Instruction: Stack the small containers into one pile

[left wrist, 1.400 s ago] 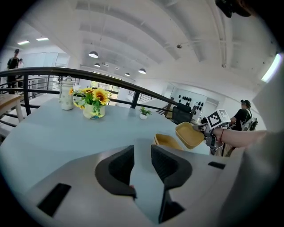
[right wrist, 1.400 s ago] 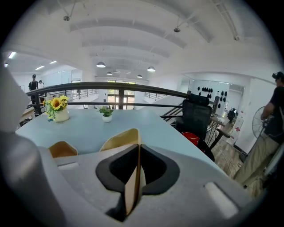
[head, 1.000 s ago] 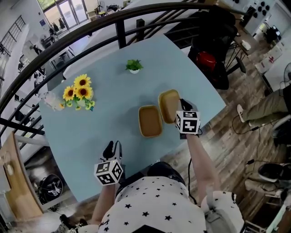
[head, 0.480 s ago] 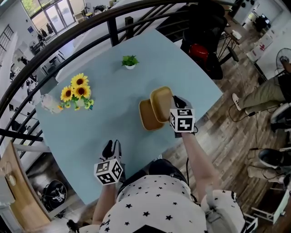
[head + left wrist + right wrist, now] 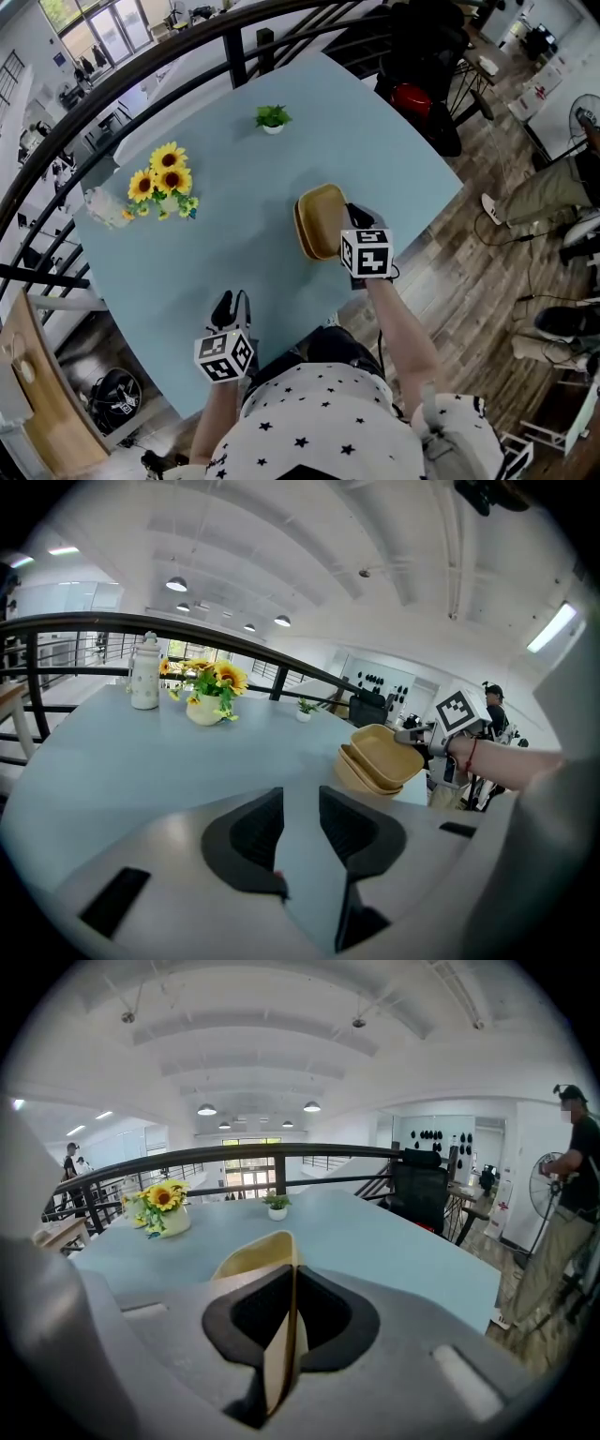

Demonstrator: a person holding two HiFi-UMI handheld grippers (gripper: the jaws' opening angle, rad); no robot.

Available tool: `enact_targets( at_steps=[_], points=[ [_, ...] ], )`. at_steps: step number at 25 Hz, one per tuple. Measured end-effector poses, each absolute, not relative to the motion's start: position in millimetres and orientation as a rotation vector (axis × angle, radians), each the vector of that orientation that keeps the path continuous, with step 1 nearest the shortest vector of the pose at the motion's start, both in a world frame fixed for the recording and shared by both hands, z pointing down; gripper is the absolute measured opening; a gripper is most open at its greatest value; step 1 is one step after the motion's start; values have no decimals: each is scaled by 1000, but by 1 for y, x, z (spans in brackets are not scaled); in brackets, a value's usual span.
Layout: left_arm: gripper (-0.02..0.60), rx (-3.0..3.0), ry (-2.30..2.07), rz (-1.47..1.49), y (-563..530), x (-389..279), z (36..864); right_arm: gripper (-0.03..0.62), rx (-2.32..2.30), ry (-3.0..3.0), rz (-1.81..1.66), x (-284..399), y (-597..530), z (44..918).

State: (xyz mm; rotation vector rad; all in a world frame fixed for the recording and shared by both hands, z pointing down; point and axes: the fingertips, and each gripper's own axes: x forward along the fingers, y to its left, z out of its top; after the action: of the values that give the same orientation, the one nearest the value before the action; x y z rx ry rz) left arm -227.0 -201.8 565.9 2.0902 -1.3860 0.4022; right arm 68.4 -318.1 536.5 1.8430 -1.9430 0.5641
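Observation:
My right gripper is shut on the rim of a tan container. The thin edge runs between the jaws in the right gripper view. The container hangs tilted right over a second tan container on the light blue table, covering most of it. From the left gripper view the held container leans above the lower one; I cannot tell if they touch. My left gripper hovers near the table's front edge, open, with only table between its jaws.
A vase of sunflowers and a white bottle stand at the table's left. A small potted plant sits at the far side. A black railing curves behind the table. A person stands at the right.
My right gripper has carried the tan container leftward, from beside the second container to right over it. The left gripper has hardly shifted.

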Motion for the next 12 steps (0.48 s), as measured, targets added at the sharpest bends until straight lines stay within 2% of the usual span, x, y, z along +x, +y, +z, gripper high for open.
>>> enact_targets(
  at_steps=[12],
  points=[
    [120, 2097, -1390, 432, -195, -239, 571, 23, 1845, -1931, 611, 59, -315, 558]
  ],
)
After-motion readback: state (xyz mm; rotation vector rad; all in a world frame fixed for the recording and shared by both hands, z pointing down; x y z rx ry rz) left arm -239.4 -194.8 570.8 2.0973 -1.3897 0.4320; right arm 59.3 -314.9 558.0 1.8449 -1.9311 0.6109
